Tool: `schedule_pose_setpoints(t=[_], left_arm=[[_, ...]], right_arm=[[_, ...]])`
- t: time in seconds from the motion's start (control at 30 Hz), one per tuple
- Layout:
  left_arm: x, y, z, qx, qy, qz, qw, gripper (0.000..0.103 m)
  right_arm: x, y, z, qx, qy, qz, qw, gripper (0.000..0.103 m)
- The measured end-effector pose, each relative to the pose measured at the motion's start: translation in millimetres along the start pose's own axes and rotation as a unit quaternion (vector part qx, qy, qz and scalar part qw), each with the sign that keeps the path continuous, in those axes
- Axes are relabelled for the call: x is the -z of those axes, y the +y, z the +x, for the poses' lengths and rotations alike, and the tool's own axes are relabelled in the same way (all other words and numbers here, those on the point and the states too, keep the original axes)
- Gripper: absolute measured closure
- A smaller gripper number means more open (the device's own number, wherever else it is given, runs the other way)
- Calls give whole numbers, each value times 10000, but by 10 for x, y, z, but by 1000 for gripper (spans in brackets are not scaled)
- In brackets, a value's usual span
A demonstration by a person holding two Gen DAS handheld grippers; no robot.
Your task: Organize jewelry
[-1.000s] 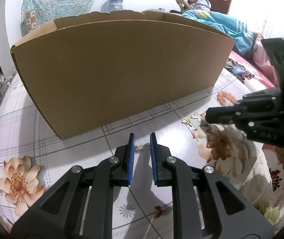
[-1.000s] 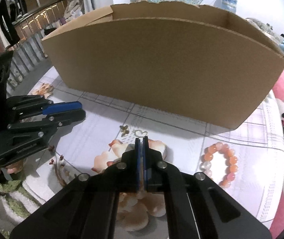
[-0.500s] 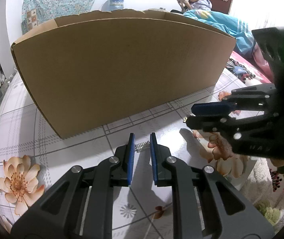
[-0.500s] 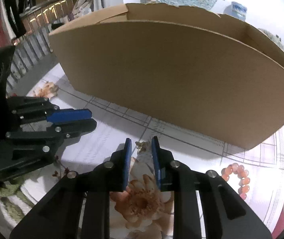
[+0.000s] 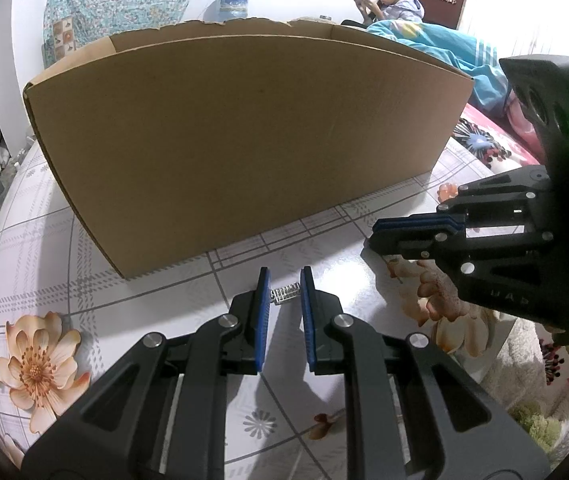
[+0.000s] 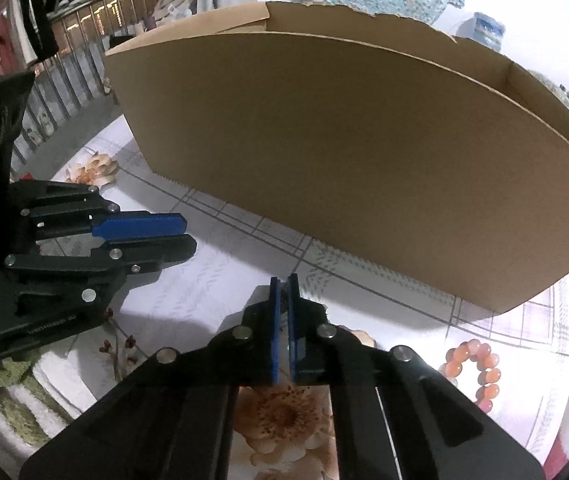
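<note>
Before the unmarked cardboard box [image 5: 244,140], left gripper [image 5: 284,286] pinches a silver clasp [image 5: 283,293]; right gripper [image 6: 283,286] fingers pressed together (lettering illegible).

Hardly any writing can be read. The right gripper [image 5: 372,236] carries small raised letters on its black underside, upside down in the left wrist view, too blurred to make out. The left gripper [image 6: 188,236] bears a line of tiny pale print on its side in the right wrist view, also illegible
</note>
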State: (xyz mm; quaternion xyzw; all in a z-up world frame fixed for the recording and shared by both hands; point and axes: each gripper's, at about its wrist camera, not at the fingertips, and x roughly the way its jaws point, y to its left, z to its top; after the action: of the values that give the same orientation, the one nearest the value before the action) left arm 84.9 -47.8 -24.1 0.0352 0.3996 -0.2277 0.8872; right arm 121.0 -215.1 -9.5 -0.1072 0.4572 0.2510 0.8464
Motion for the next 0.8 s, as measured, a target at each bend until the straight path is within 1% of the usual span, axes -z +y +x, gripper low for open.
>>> schedule_pose_setpoints(t=[0.33, 0.5, 0.63, 0.7, 0.77, 0.8], left_arm=[[-3, 0, 6, -4, -8, -12, 10000, 89], [-5, 1, 1, 2, -31, -24, 10000, 89], [3, -3, -5, -4, -35, -16, 10000, 89], [5, 2, -6, -6, -37, -16, 10000, 89], [9, -4, -14, -10, -44, -11, 10000, 89], [14, -3, -20, -7, -46, -13, 10000, 89]], right_arm=[[31, -181, -200, -179, -212, 472, 9985, 100], [80, -285, -331, -382, -349, 837, 9952, 100], [98, -241, -353, -484, -269, 756, 9956, 100], [106, -182, -323, -583, -157, 678, 9959, 98], [117, -135, -278, -506, -45, 589, 9970, 92], [134, -129, -256, -480, -13, 585, 9971, 85]])
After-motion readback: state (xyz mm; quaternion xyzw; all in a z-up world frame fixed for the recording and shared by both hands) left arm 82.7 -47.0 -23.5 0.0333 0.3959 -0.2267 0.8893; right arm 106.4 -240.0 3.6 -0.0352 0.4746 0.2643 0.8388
